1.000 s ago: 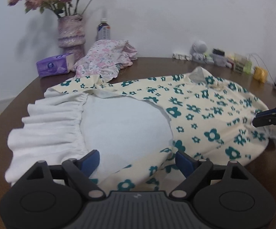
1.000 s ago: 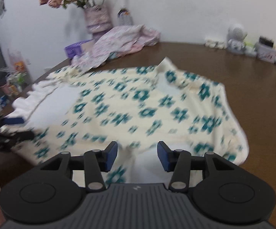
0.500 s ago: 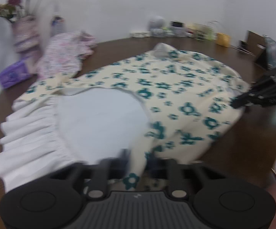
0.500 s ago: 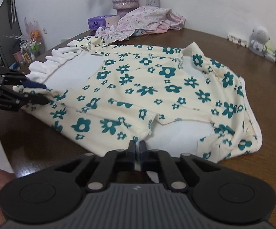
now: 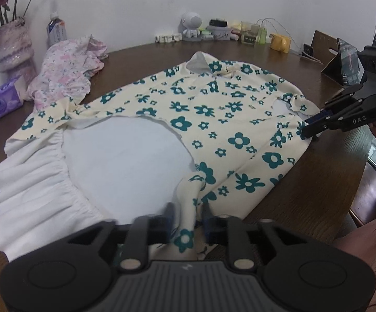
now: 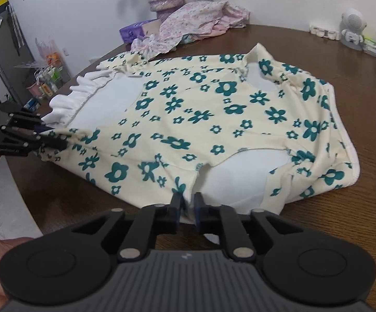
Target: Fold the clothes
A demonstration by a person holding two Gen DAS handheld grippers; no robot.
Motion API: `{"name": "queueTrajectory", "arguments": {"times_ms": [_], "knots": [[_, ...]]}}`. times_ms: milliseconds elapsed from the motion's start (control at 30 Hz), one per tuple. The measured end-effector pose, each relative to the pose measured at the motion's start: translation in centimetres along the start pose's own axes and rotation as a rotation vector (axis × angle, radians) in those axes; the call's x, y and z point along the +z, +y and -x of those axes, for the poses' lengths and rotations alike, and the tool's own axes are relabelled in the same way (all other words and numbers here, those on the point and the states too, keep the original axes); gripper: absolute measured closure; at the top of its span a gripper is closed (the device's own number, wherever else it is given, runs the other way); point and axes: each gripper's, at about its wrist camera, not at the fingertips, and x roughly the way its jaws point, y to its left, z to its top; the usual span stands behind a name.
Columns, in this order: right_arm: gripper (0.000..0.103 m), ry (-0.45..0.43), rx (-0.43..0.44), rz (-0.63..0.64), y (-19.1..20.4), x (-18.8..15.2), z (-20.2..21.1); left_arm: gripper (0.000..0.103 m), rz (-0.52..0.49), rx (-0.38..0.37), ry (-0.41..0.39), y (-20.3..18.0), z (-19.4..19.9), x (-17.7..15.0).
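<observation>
A cream garment with teal flowers [image 5: 229,119] lies spread on the brown table [image 5: 310,197], its white lining and white ruffle [image 5: 32,171] turned up on the left. My left gripper [image 5: 188,215] is at the near hem. Its jaws are opening, and a raised fold of the floral cloth stands between them with small gaps to the pads. The right wrist view shows this left gripper [image 6: 58,140] at the garment's left edge. My right gripper [image 6: 187,202] is at the other end of the near hem [image 6: 188,195]. Its jaws are also opening, but the narrow gap still pinches the cloth.
A pile of pink floral clothes [image 5: 65,75], a purple tissue pack [image 5: 0,101], a vase of flowers [image 5: 13,44] and a bottle [image 5: 56,31] stand at the back left. A toy robot [image 5: 191,24] and small items line the wall. A propped tablet [image 5: 346,59] stands right.
Both grippers closed onto the garment's near hem, then their jaws parted a little. The left wrist view swung right and rolled. The hem now stands bunched up between each pair of fingers.
</observation>
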Motion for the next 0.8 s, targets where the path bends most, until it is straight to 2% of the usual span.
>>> {"name": "queueTrajectory", "arguments": {"times_ms": [33, 100, 200, 300, 333, 367, 433, 467, 500, 633, 733, 800], "knots": [[0.084, -0.005, -0.004, -0.004, -0.1, 0.0, 0.1, 0.069, -0.002, -0.002, 0.007, 0.0, -0.2, 0.0], [0.085, 0.003, -0.004, -0.006, -0.2, 0.1, -0.1, 0.091, -0.011, -0.011, 0.025, -0.1, -0.5, 0.0], [0.100, 0.044, -0.001, 0.017, 0.2, 0.0, -0.2, 0.094, -0.035, -0.023, 0.049, -0.2, -0.5, -0.2], [0.098, 0.065, -0.007, 0.046, 0.5, -0.2, 0.0, 0.088, -0.018, -0.011, 0.031, -0.1, -0.3, -0.2], [0.096, 0.051, -0.010, 0.042, 0.4, -0.1, 0.3, 0.082, -0.007, -0.004, 0.009, -0.2, -0.1, -0.2], [0.092, 0.022, -0.009, 0.025, 0.1, 0.0, 0.8, 0.068, 0.004, 0.003, -0.015, -0.2, 0.1, -0.1], [0.082, -0.053, -0.009, -0.024, -0.6, 0.5, 1.8, 0.046, 0.034, 0.016, -0.090, -0.5, 0.8, 0.1], [0.073, -0.093, -0.013, -0.049, -1.0, 0.8, 2.3, 0.044, 0.048, 0.022, -0.133, -0.6, 1.2, 0.3], [0.069, -0.133, -0.017, -0.074, -1.4, 1.1, 2.8, 0.044, 0.063, 0.025, -0.167, -0.8, 1.5, 0.5], [0.069, -0.166, -0.023, -0.120, -1.7, 2.5, 1.5, 0.044, 0.106, 0.054, -0.258, -2.1, 1.2, 1.6], [0.069, -0.176, -0.044, -0.091, -0.9, 3.3, -0.6, 0.047, 0.123, 0.040, -0.264, -3.2, -0.3, 2.3], [0.070, -0.164, -0.061, -0.059, -0.2, 3.7, -2.0, 0.060, 0.122, 0.030, -0.230, -3.8, -1.7, 2.5]]}}
